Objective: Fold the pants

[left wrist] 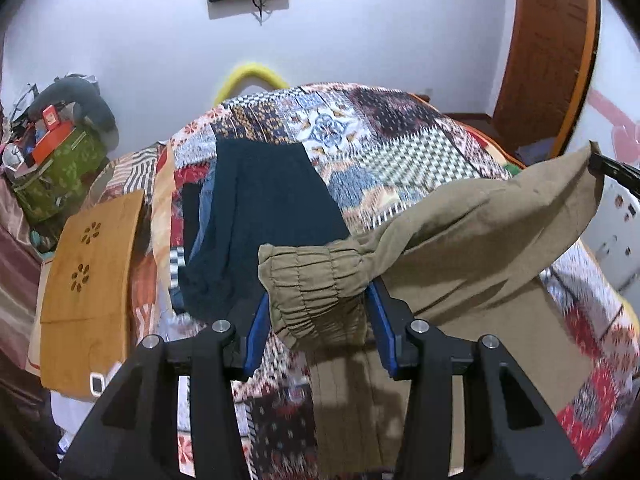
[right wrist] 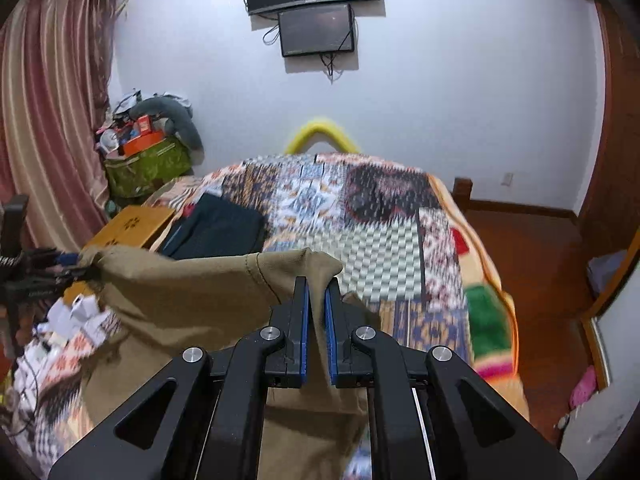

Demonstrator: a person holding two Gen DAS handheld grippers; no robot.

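Note:
The olive-tan pants (left wrist: 472, 240) hang lifted above the patchwork bed cover (left wrist: 400, 148). My left gripper (left wrist: 318, 300) is shut on the gathered elastic waistband (left wrist: 320, 284). My right gripper (right wrist: 316, 284) is shut on a thin edge of the same pants (right wrist: 180, 296), stretched across to the left gripper (right wrist: 68, 266) at the far left of the right wrist view. The right gripper also shows at the right edge of the left wrist view (left wrist: 600, 168). The rest of the pants drapes down onto the bed below both grippers.
A folded stack of dark navy clothes (left wrist: 256, 216) lies on the bed's left part, also in the right wrist view (right wrist: 216, 232). An orange-brown wooden board (left wrist: 84, 280) lies at the left bed edge. A green bag with clutter (left wrist: 56, 176) stands by the wall. Wooden floor (right wrist: 532, 272) lies to the right.

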